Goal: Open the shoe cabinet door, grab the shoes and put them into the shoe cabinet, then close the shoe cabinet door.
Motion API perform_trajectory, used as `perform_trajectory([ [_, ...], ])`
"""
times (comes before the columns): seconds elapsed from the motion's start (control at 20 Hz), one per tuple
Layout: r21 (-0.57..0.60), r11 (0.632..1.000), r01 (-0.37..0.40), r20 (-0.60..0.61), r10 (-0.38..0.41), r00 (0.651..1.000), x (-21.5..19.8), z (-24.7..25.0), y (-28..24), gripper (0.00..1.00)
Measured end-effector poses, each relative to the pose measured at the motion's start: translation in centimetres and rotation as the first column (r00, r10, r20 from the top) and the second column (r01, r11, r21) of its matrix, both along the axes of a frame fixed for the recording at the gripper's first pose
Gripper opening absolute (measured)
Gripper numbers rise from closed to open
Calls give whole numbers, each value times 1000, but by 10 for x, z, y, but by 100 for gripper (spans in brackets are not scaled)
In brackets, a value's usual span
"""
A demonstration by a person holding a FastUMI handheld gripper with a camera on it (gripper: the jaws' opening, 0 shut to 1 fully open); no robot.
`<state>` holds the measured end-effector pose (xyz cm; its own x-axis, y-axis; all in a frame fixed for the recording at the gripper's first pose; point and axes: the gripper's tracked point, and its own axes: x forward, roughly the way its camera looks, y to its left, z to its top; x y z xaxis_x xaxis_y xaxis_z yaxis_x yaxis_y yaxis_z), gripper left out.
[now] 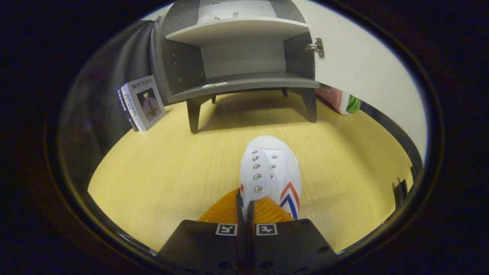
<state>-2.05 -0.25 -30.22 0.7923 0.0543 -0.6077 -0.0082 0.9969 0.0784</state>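
Gripper (245,208) at bottom centre of frame: wide flat dark body, angled shoulders, round screw holes along lower edge and right side. Two square black-and-white fiducial markers side by side on its top edge. Ribbed finger pads (223,211) fan out above, narrow slit between them.

A pale yellow wood-grain tabletop (160,175) spreads out wide, its grain running in fine lines and lit evenly from above. Dark grey cloth (114,76) hangs in soft folds along the left side and closes that side off. Propped against it stands a book (143,103) with a pale cover and a dark figure printed on it, tilted slightly back. Off to the right, at the far edge of the tabletop, lies a watermelon-patterned cushion (344,102), pink with a green rind. A dark rail (397,133) curves along the right edge.
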Motion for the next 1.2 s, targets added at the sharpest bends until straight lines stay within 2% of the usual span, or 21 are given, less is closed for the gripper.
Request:
perform_trajectory([
  [0.45,-50,998,-25,-1,25,1000,-3,6,-6,3],
  [0.7,-68,997,-45,26,47,999,-4,31,-7,3],
  [0.9,-61,998,-11,85,16,996,-3,98,-9,3],
  [1.2,-111,993,33,206,-9,978,10,219,-4,3],
])
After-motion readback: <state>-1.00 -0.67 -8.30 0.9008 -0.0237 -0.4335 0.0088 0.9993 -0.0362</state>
